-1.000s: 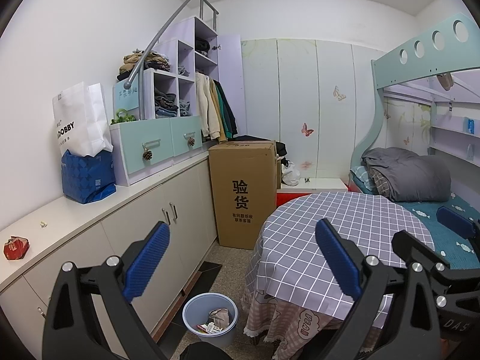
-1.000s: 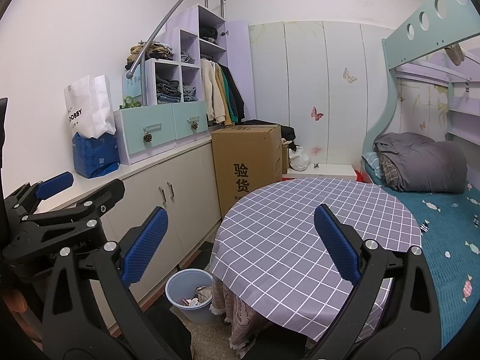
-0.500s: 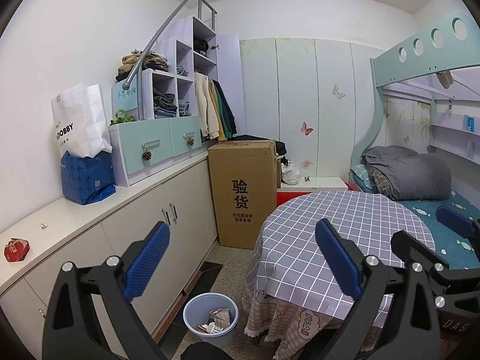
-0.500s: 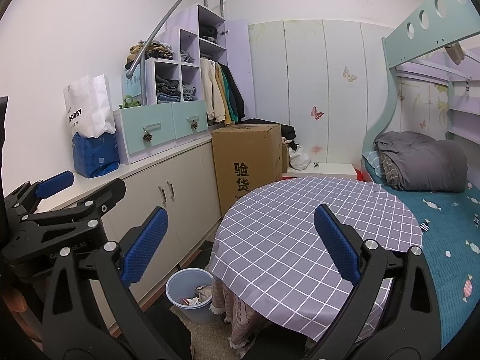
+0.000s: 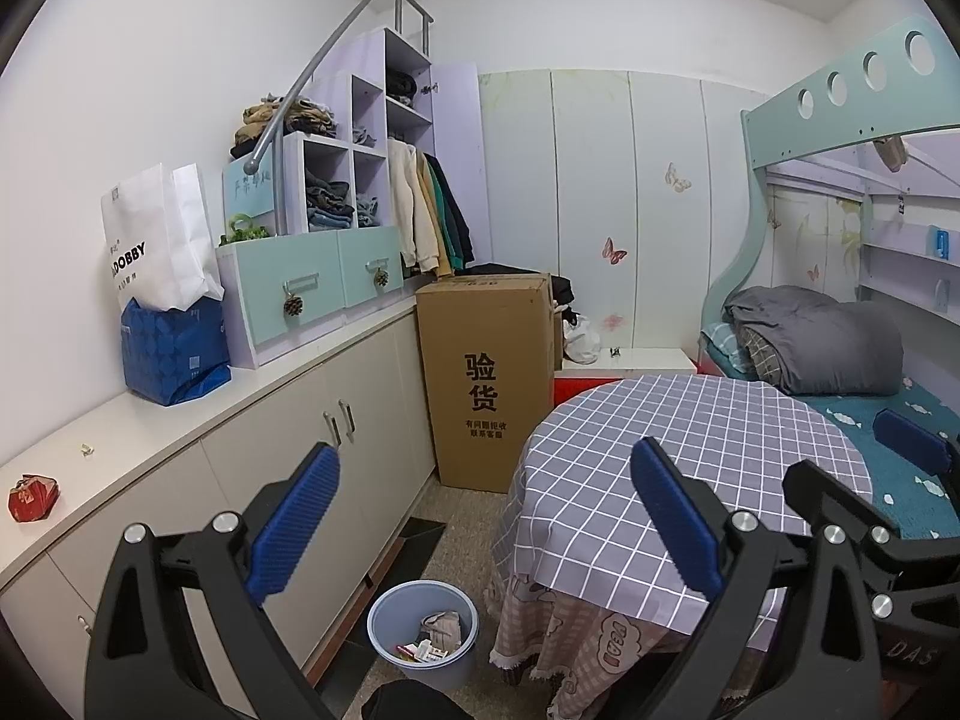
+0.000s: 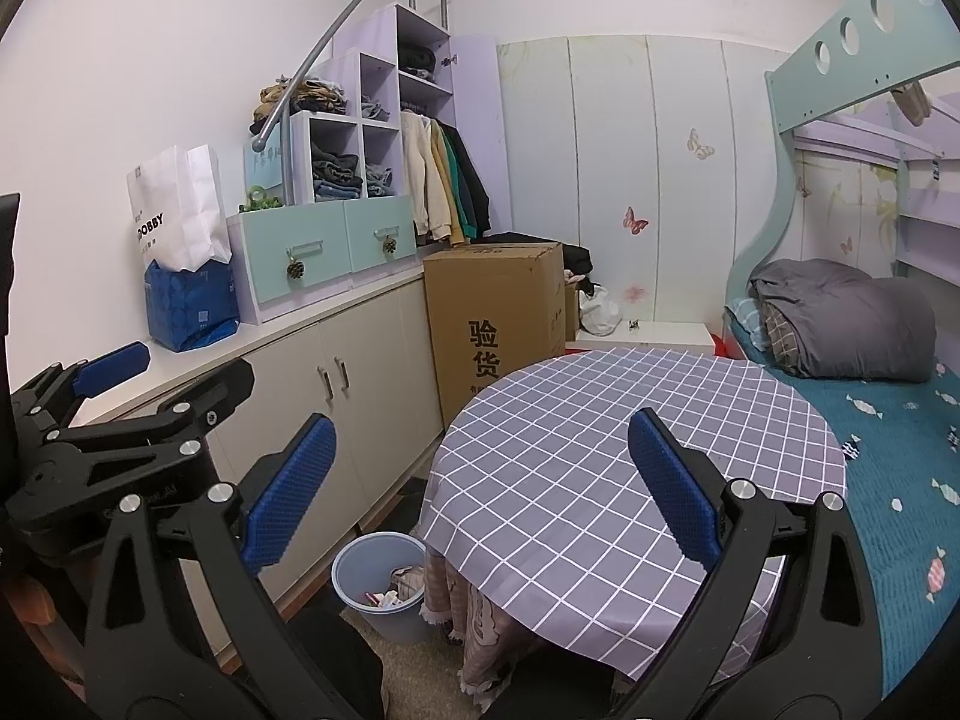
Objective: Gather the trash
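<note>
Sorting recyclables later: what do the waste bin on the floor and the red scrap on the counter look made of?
Waste bin: likely plastic; smooth, matte, evenly pale blue wall with a thin moulded rim. Red scrap: probably a crumpled plastic or foil wrapper; creased, slightly glossy, with pale print. Too small to be sure.

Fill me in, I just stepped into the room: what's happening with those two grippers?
A person is holding both grippers up, open and empty, facing the room. The left gripper and right gripper touch nothing. A red wrapper lies on the counter, not picked up. The blue bin, on the floor beside the checked table, already holds some trash.
</note>
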